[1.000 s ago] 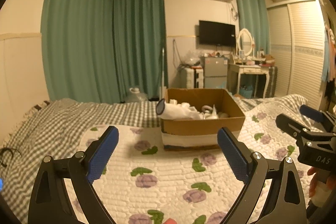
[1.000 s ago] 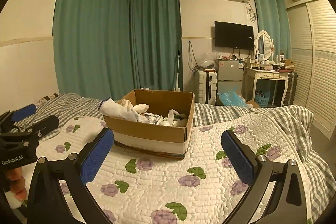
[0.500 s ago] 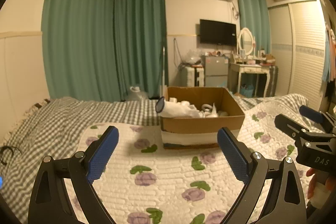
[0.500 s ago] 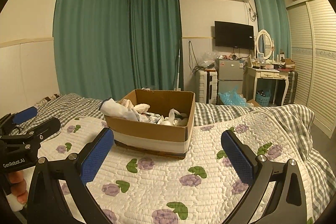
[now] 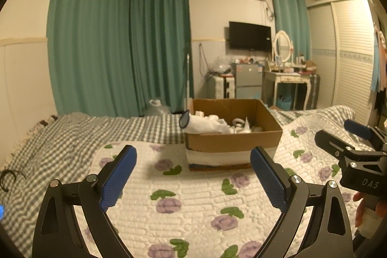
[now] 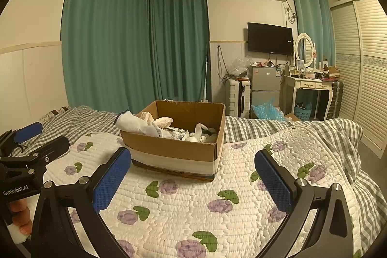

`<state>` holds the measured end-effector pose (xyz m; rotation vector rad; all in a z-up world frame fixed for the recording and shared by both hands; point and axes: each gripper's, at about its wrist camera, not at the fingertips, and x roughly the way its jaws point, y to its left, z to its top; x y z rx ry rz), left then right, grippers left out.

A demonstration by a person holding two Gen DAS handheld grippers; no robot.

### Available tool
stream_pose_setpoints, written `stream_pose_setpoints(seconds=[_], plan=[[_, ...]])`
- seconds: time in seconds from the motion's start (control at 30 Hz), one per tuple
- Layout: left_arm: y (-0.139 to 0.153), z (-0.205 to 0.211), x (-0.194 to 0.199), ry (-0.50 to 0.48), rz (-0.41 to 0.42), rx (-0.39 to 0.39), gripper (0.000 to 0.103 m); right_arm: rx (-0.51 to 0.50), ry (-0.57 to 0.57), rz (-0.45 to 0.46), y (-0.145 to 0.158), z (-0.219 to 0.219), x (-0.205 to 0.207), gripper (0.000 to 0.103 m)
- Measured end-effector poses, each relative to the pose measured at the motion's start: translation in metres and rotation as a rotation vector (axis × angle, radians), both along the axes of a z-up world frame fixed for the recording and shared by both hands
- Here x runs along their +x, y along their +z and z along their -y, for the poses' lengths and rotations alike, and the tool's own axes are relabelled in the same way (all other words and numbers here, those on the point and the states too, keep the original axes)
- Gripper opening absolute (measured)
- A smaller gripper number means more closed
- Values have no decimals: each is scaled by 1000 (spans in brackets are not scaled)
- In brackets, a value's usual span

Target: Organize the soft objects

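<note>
A cardboard box (image 5: 232, 143) (image 6: 174, 150) stands on the flowered quilt, holding several white soft items. A white sock with a dark cuff (image 5: 198, 126) (image 6: 135, 125) hangs over the box's left rim. My left gripper (image 5: 193, 175) is open and empty, held above the quilt in front of the box. My right gripper (image 6: 193, 179) is open and empty too, a little in front of the box. Each gripper shows at the edge of the other's view: the right one (image 5: 348, 144) and the left one (image 6: 33, 139).
The flowered quilt (image 6: 188, 204) lies over a grey checked bedspread (image 5: 60, 137). Green curtains (image 6: 135, 40), a small fridge (image 6: 264, 86), a white dressing table (image 6: 307, 86) and a louvred wardrobe (image 6: 365, 64) stand beyond the bed. A black hair tie (image 5: 7, 179) lies at left.
The left view has tilted up and drawn back slightly, so the box sits lower and a bit farther. The right gripper has barely moved. Both stay open.
</note>
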<state>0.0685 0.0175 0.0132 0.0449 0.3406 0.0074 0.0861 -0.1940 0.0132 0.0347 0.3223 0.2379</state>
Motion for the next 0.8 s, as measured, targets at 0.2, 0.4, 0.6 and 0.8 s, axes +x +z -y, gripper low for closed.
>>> stream_pose_setpoints(seconds=[0.2, 0.4, 0.6, 0.8], plan=[[-1, 0, -1, 2, 0, 6, 96, -1, 1, -3, -1, -1, 0, 103], [-2, 2, -1, 1, 0, 7, 96, 2, -1, -6, -2, 0, 2, 103], [-3, 3, -1, 1, -6, 9, 96, -5, -5, -6, -3, -1, 2, 103], [-3, 3, -1, 1, -8, 8, 96, -5, -7, -16, -4, -2, 4, 103]])
